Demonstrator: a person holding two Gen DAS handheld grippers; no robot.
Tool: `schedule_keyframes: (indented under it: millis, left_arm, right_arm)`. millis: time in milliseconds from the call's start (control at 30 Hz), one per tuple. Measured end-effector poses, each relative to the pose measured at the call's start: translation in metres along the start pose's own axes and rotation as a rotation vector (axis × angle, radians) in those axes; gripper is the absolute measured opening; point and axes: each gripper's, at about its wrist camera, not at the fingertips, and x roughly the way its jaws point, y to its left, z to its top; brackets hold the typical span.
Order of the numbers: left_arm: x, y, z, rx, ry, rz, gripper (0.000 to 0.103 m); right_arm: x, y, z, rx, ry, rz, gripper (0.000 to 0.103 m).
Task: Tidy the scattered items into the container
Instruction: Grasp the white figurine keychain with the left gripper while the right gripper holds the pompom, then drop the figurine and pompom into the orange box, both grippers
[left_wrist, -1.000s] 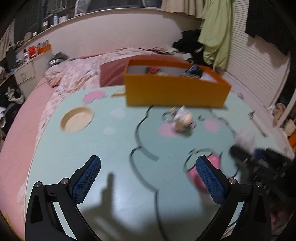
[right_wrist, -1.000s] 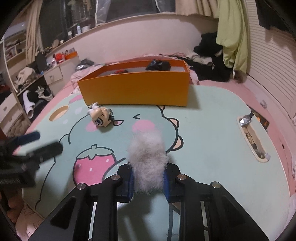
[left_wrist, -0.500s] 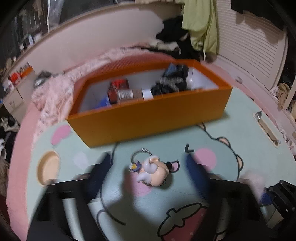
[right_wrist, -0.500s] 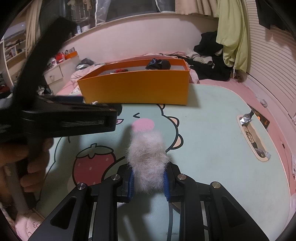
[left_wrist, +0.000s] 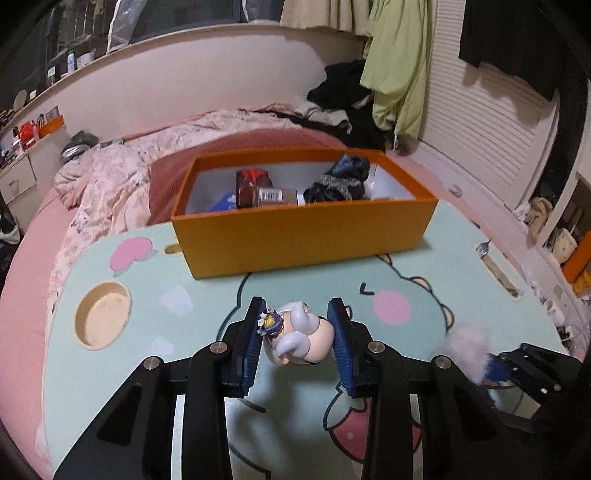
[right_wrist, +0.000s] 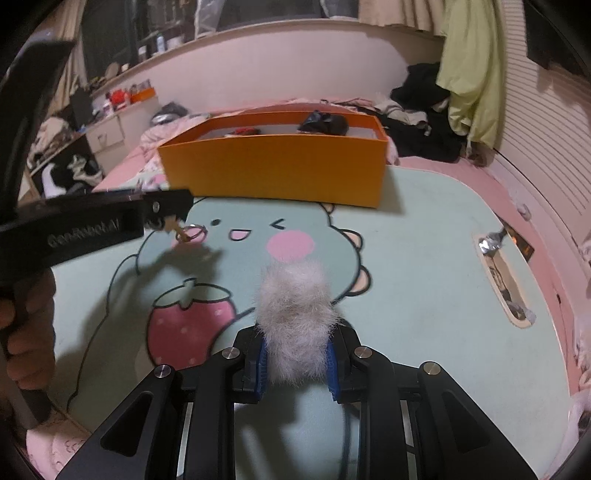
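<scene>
A small big-headed figurine (left_wrist: 301, 341) with a key ring sits between the blue pads of my left gripper (left_wrist: 297, 312). The jaws are closing and both pads press on it. In the right wrist view the left gripper (right_wrist: 166, 210) hangs above the table, and the key ring (right_wrist: 194, 232) dangles from it over its shadow. My right gripper (right_wrist: 295, 341) is shut on a grey fluffy pompom (right_wrist: 293, 306), low over the table's near edge. The orange box (left_wrist: 303, 236) stands at the far side and holds a dark cloth (left_wrist: 340, 181) and a red packet (left_wrist: 253, 184).
The mint table top (left_wrist: 155, 288) has a cartoon print, a round cup hole (left_wrist: 103, 314) at the left and a slot (left_wrist: 498, 273) at the right. A pink bed with a quilt (left_wrist: 107, 184) surrounds it. A hand (right_wrist: 29, 332) grips the left tool.
My left gripper moved forward to the figurine, closed on it and raised it. The right gripper kept still with the pompom.
</scene>
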Motion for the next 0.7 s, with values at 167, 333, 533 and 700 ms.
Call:
schedule_keyframes:
  millis: [167,333,533,700]
  left_arm:
    - [-0.016,0.004,0.017,0.005,-0.04,-0.016,0.036]
    - [-0.026,0.011,0.047,0.01,-0.071,-0.007,0.036]
    - [-0.014,0.021,0.098,0.044,-0.096,0.042,0.036]
    - [0.023,0.037,0.13,0.012,-0.033,0.07,0.036]
  right_arm:
    - [-0.009,0.003,0.02,0.001,-0.008,0.064,0.024]
    - [-0.017,-0.001,0.069,-0.006,-0.037,0.052,0.024]
    - [-0.005,-0.009,0.142,0.001,-0.083,0.011,0.024]
    - [0.023,-0.022,0.185,0.022,-0.061,0.033,0.024]
